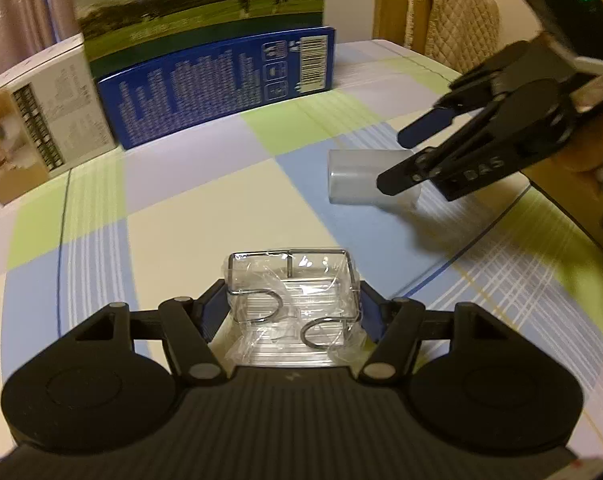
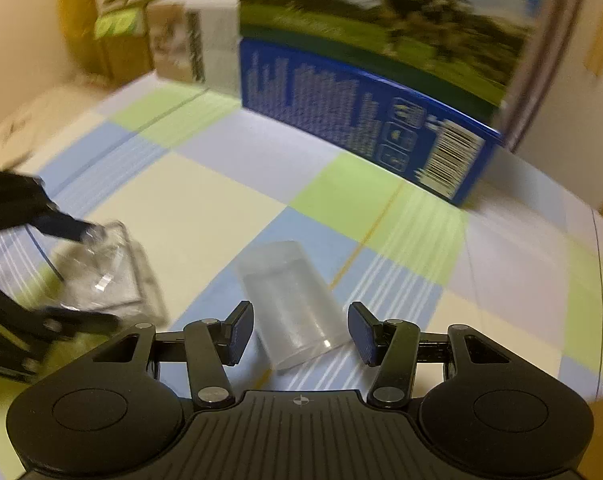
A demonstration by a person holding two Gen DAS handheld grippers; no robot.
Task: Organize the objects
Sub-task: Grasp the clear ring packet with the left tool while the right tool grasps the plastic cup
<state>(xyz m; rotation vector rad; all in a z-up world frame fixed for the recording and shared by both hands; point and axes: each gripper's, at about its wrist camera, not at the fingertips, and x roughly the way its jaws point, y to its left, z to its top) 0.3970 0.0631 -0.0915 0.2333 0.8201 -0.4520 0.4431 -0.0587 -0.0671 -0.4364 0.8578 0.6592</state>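
A small clear plastic box (image 1: 293, 280) with a wire clasp sits on the checked tablecloth (image 1: 181, 200), low in the left wrist view. My left gripper (image 1: 292, 290) is shut on it, one pad against each side. The right wrist view blurs the same box (image 2: 121, 264) and the left gripper (image 2: 101, 274) at its left edge. A frosted plastic cup (image 2: 289, 292) lies on its side between the fingers of my right gripper (image 2: 301, 328). That gripper is open, with a small gap at each pad. In the left wrist view the right gripper (image 1: 395, 160) reaches in over the cup (image 1: 353, 176).
A long blue carton (image 1: 221, 84) stands at the back of the table. A white carton (image 1: 49, 120) is to its left and a tall box with a pasture picture (image 1: 197, 4) behind it. A chair with a quilted cover (image 1: 449, 16) stands beyond the far right corner.
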